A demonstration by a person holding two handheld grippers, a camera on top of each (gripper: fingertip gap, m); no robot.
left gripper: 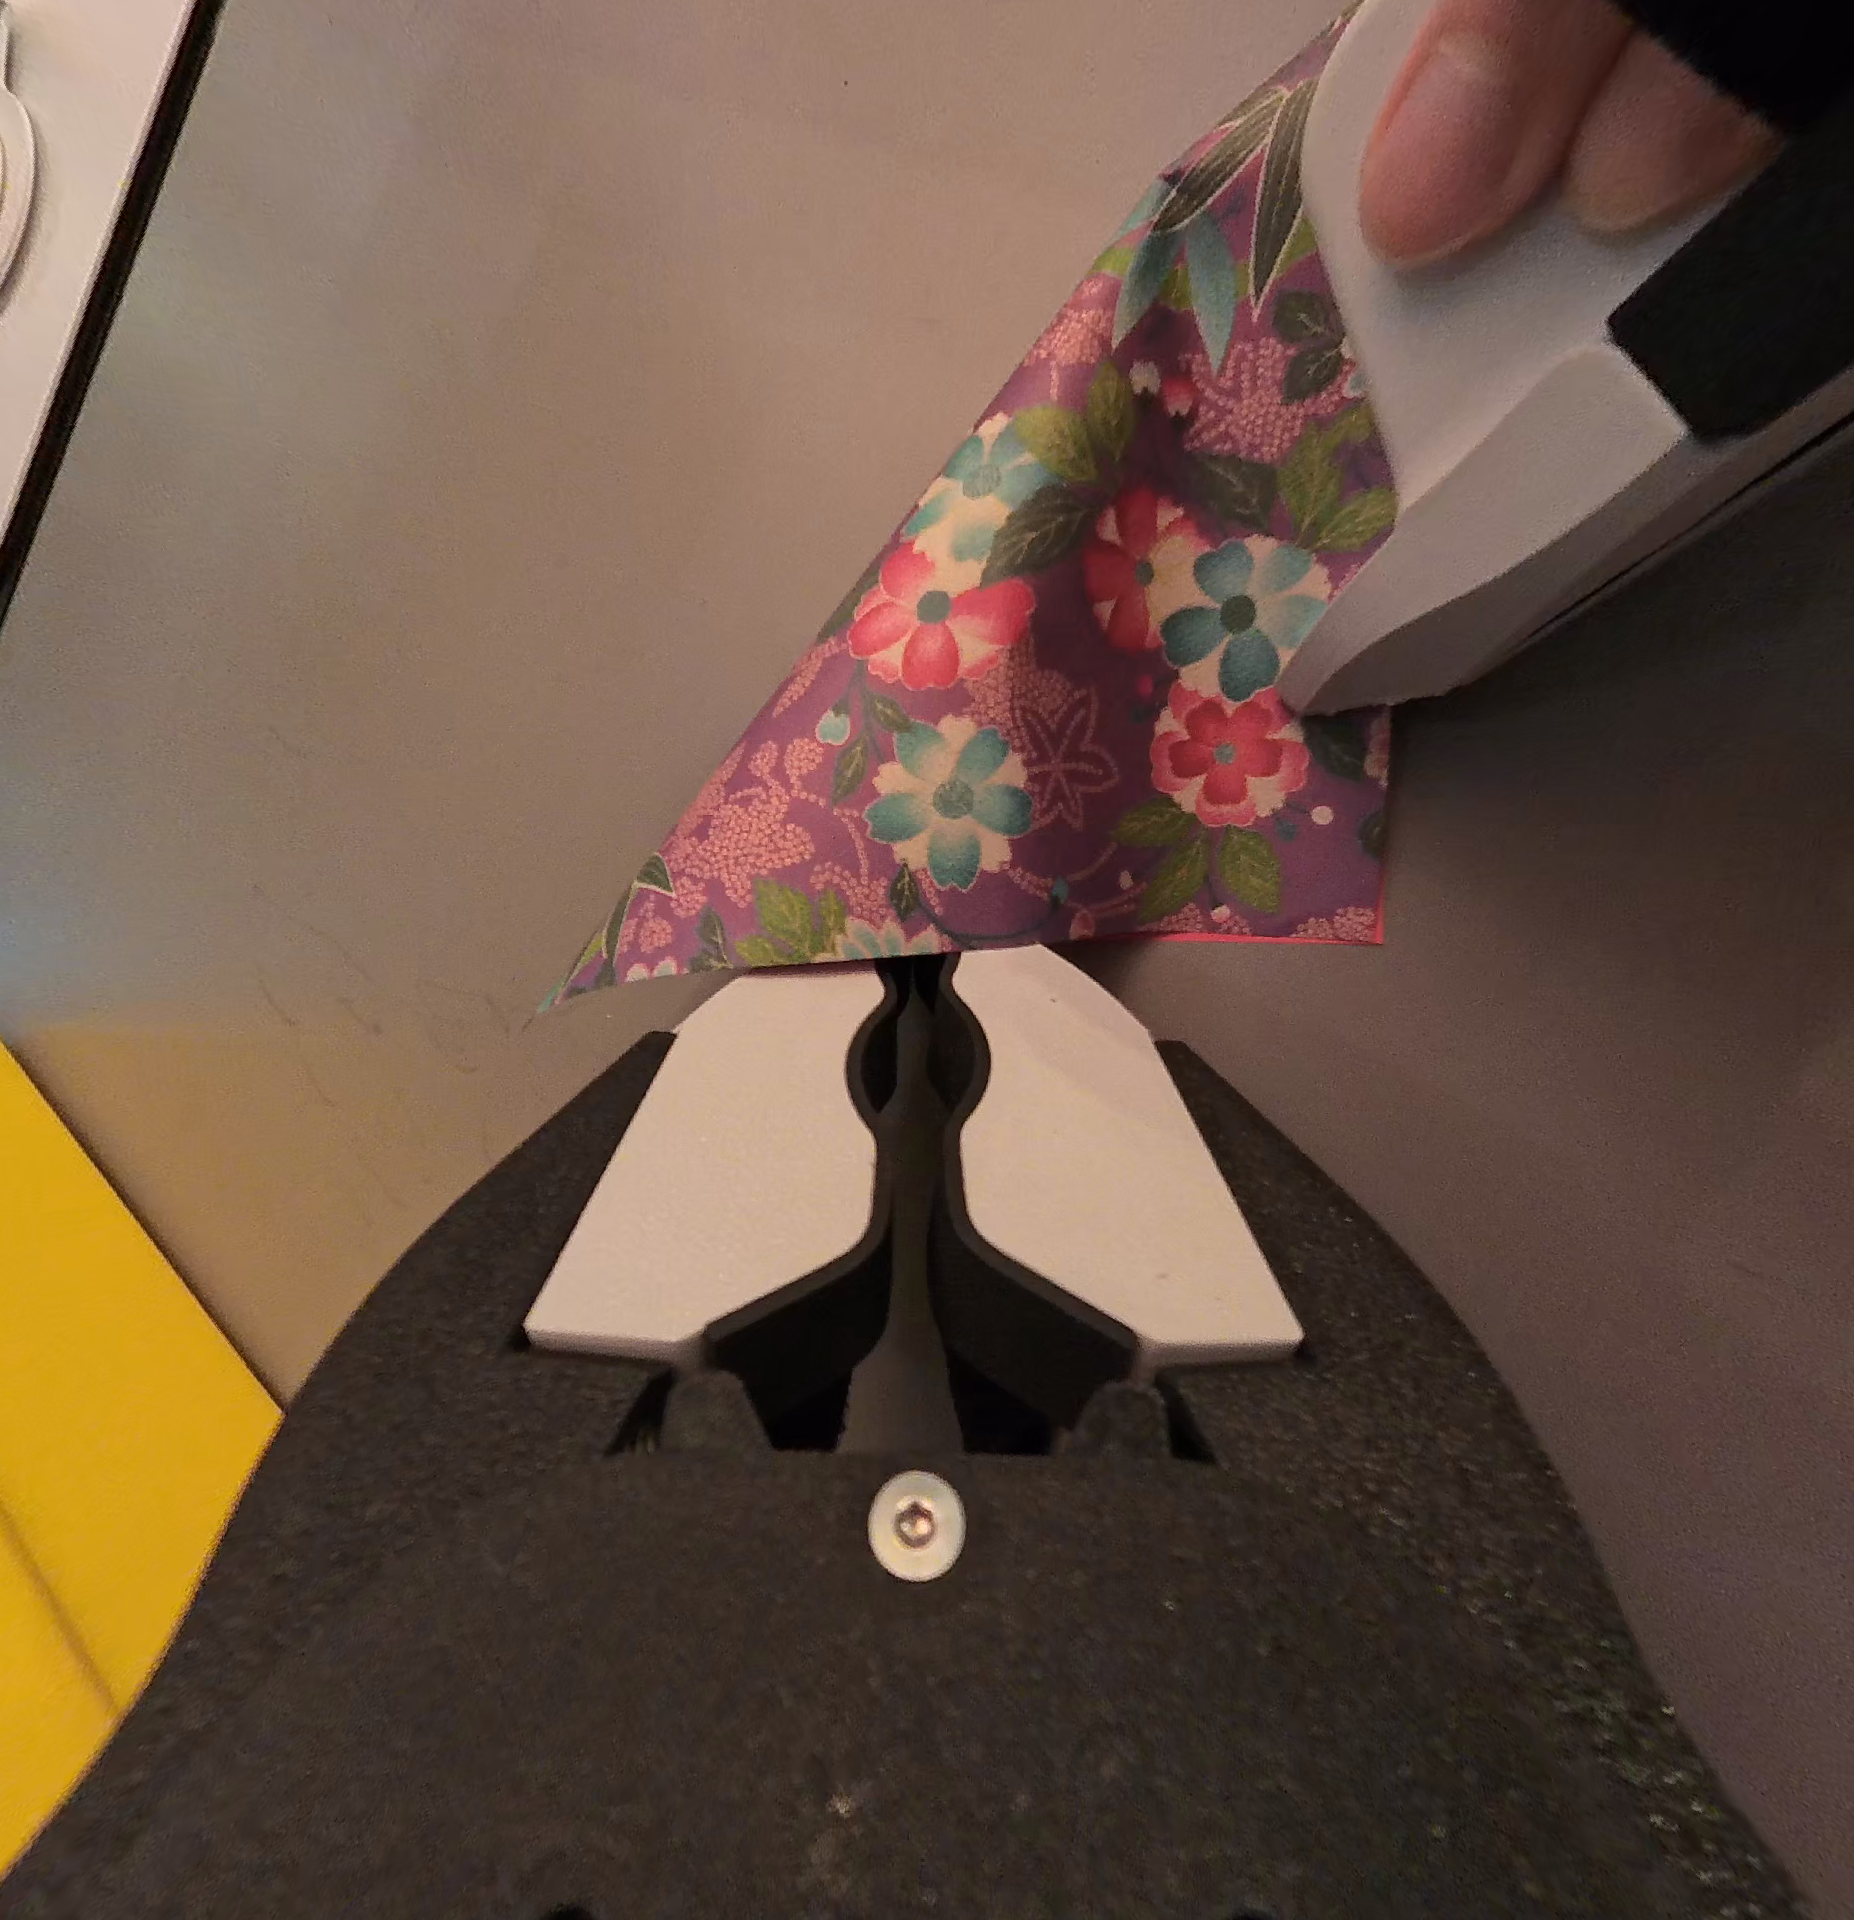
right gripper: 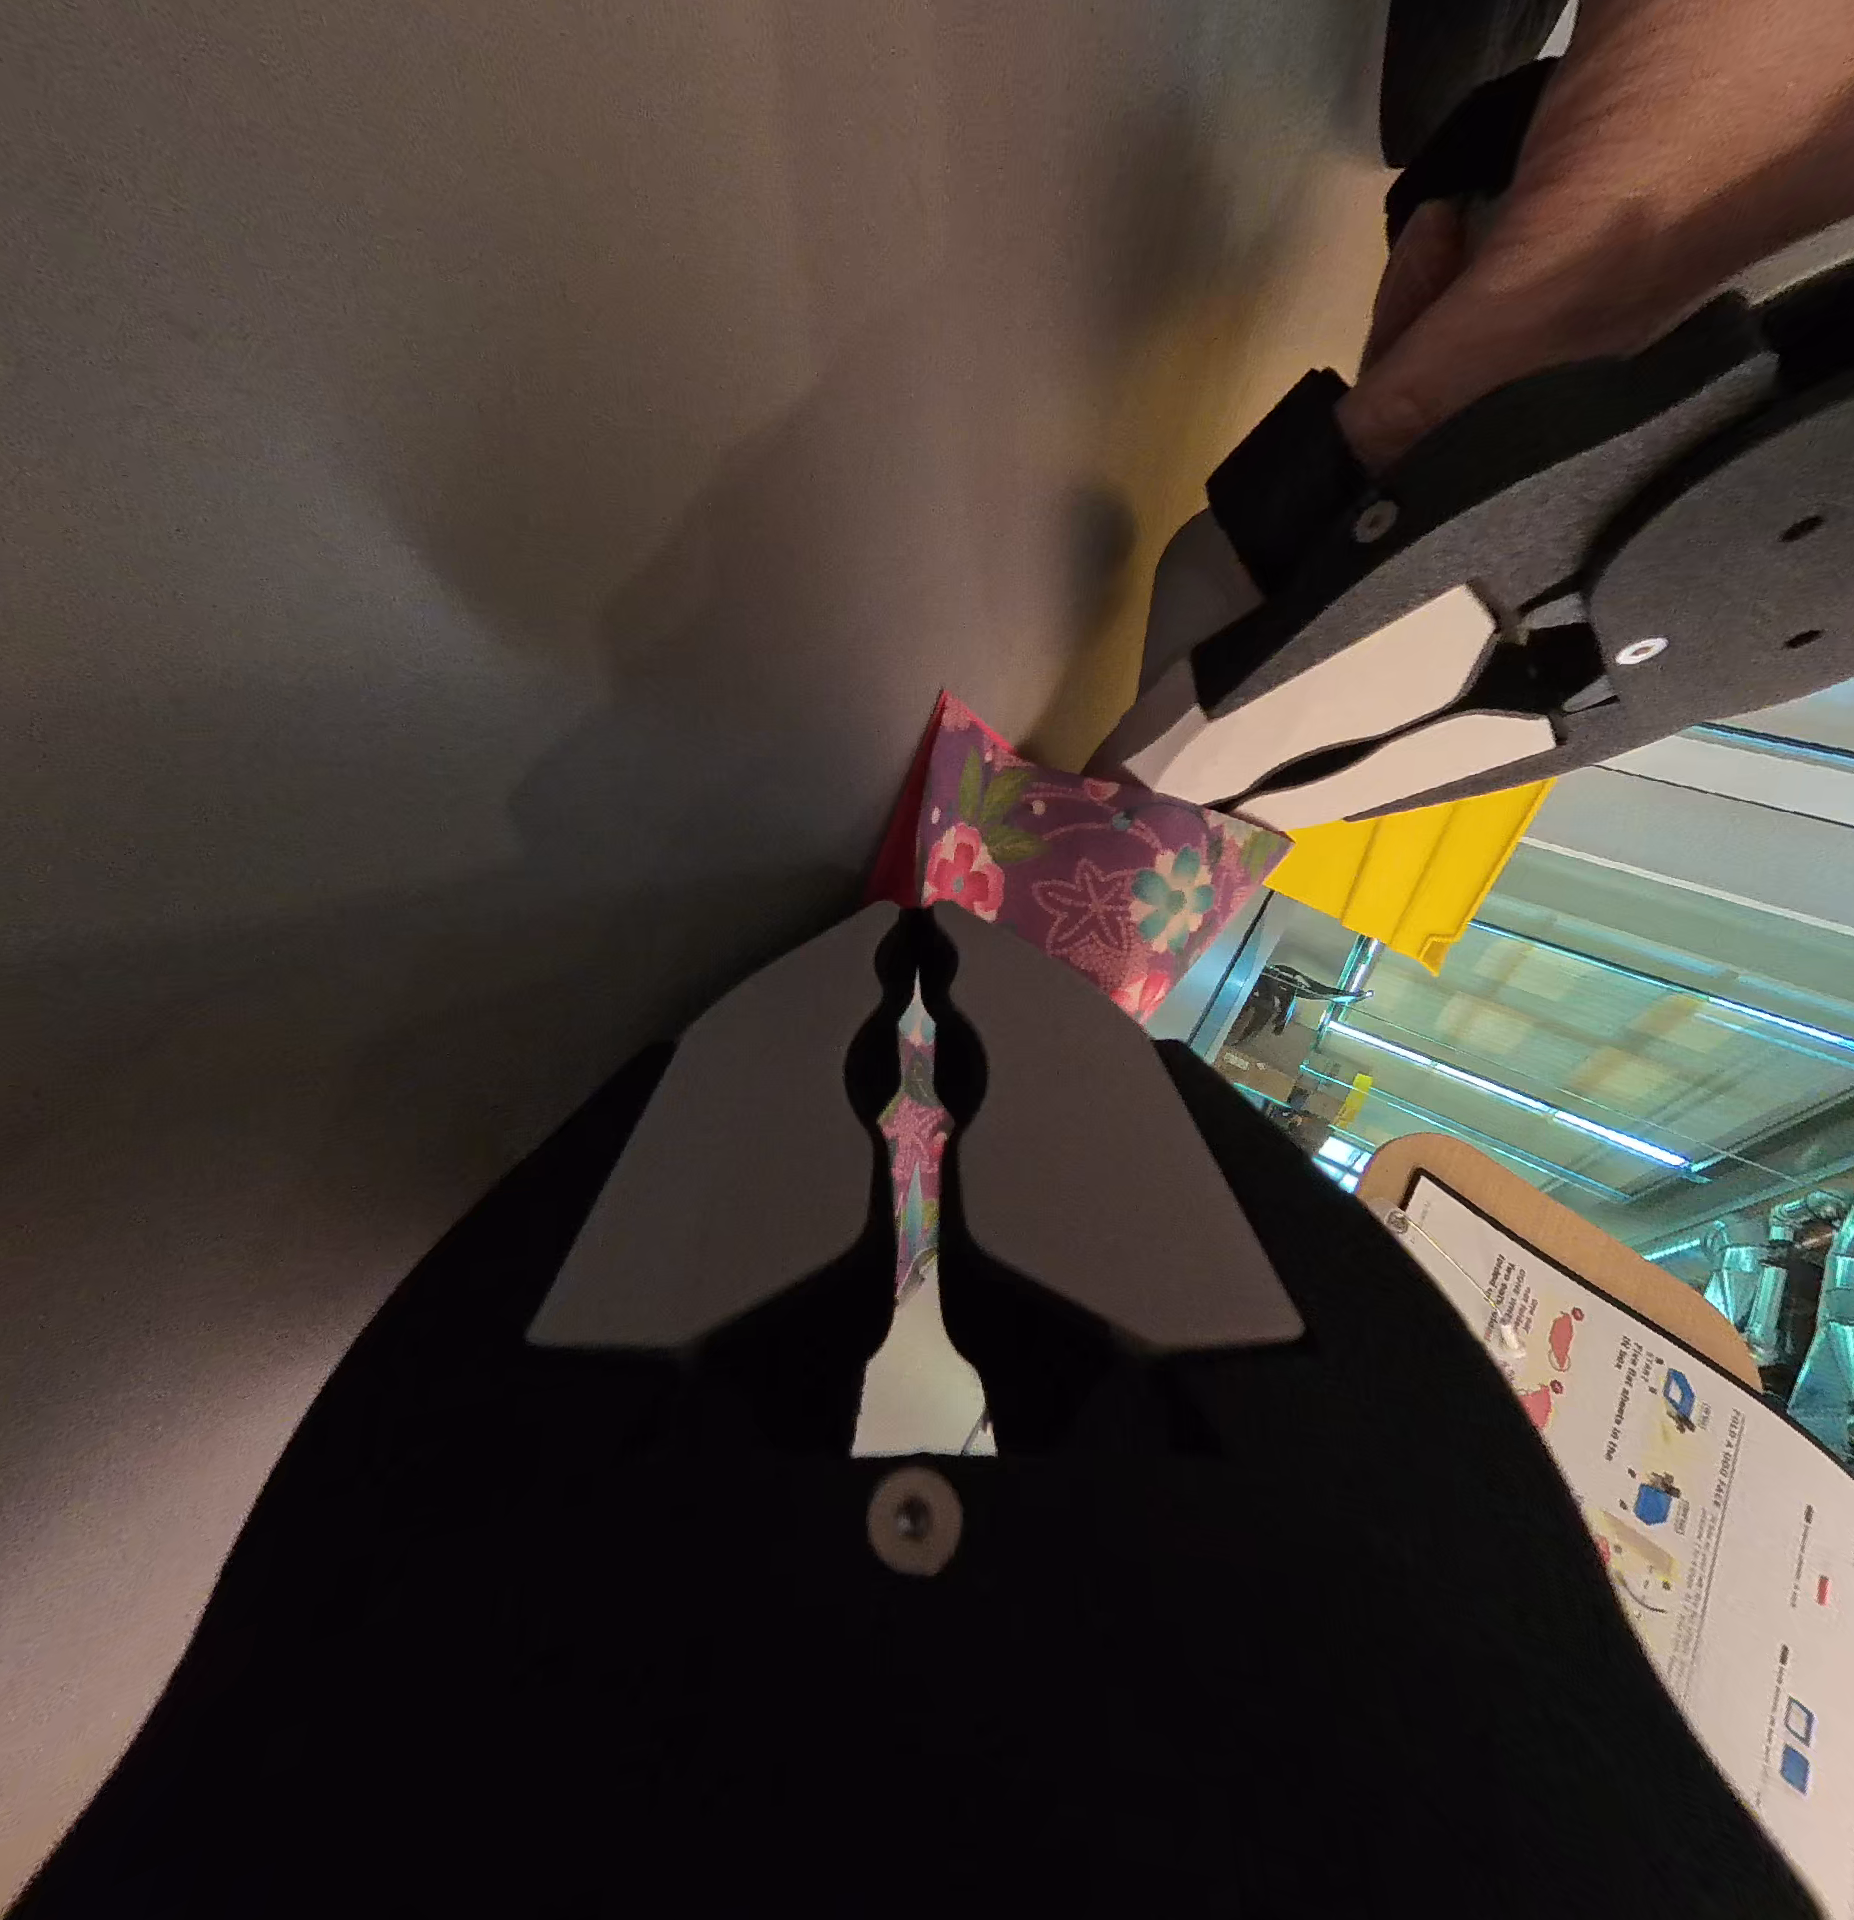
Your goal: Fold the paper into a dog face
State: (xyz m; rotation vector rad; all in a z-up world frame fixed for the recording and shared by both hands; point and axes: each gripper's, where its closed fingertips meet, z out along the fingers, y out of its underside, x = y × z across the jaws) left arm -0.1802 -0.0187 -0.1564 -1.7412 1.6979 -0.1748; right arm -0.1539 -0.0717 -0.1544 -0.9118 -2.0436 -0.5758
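Note:
The paper (left gripper: 1016, 727) is purple with a flower print and a red underside, folded into a triangle on the grey table. My left gripper (left gripper: 918, 971) is shut, and its tips are hidden under the paper's raised near edge. My right gripper (left gripper: 1312, 696) comes in from the upper right with one white finger lying on top of the paper. In the right wrist view my right gripper (right gripper: 912, 920) is shut at the red fold, with the paper (right gripper: 1079, 868) showing in the gap between its fingers. There the left gripper (right gripper: 1115, 769) touches the paper's upper edge.
A yellow plastic piece (left gripper: 71, 1351) lies at the left, and it also shows in the right wrist view (right gripper: 1411, 873). A white tray (left gripper: 40, 260) sits at the far left corner. An instruction sheet on a wooden board (right gripper: 1681, 1558) lies at the right. There is about 7 centimeters between the tips of the two grippers. It is some 20 centimeters from my left tips to the yellow plastic piece (left gripper: 71, 1351).

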